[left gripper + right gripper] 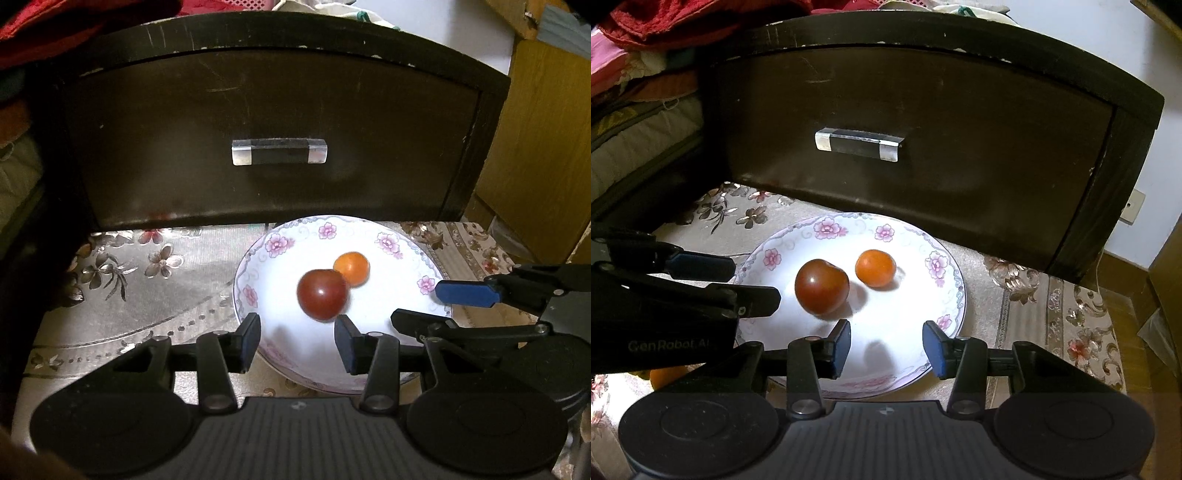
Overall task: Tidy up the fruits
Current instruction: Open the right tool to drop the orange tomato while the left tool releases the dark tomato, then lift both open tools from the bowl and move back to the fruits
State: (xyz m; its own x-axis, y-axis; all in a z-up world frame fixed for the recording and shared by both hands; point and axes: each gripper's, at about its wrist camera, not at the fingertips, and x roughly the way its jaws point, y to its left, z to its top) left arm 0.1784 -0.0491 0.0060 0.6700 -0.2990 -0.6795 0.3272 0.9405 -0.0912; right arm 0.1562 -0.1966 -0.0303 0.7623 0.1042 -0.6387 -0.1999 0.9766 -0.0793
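A white plate with pink flowers (399, 243) (923, 258) sits on a patterned cloth. On it lie a dark red fruit (321, 294) (822, 292) and a small orange fruit (351, 268) (875, 268), close together. My left gripper (297, 341) is open and empty over the plate's near rim; it also shows in the right wrist view (746, 280) at the plate's left edge. My right gripper (884, 349) is open and empty over the plate's near part; it also shows in the left wrist view (424, 302) at the plate's right edge.
A dark wooden drawer front with a metal handle (279, 151) (858, 144) stands just behind the plate. Another orange fruit (666, 376) lies on the cloth at the left, partly hidden. Bedding (635, 92) lies at the far left, wooden furniture (535, 147) at the right.
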